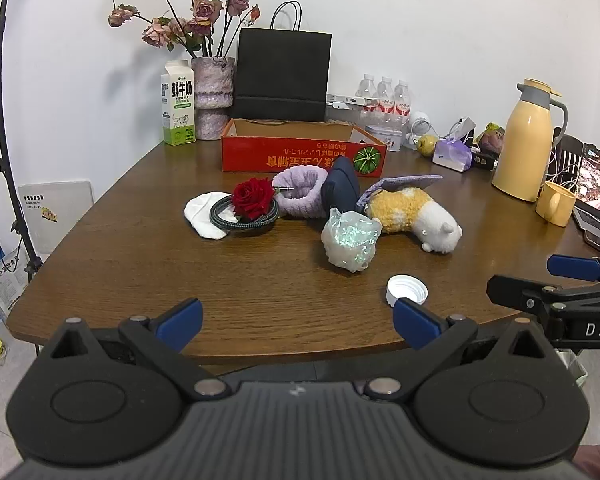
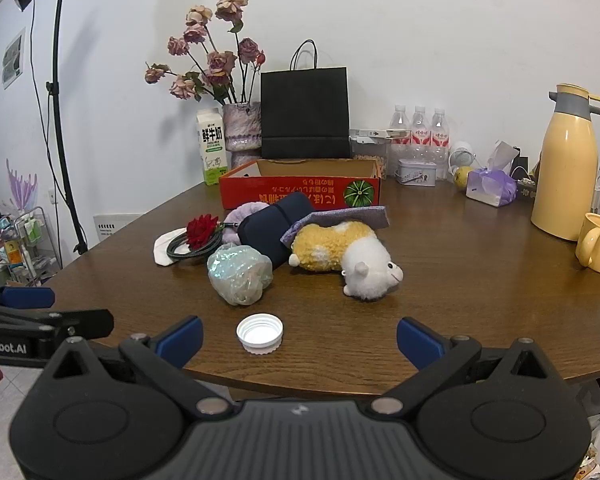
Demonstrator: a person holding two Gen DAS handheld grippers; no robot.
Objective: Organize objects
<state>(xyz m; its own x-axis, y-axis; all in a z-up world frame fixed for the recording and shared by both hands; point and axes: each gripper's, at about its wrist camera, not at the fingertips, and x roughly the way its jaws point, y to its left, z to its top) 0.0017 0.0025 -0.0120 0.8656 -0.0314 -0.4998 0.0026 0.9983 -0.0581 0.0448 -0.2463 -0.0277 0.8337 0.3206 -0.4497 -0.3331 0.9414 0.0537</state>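
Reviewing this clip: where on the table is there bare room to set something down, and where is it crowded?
Bare wood runs along the near edge of the table, left of the white cap, and between the milk carton and the sock. Also open: between the plush toy and the yellow mug. Crowded: the pile before the red box.

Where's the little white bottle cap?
The cap lies alone near the table's front edge, just ahead of the open right hand-held gripper, with the shiny wrapped bundle behind it. In the left wrist view it sits right of centre.
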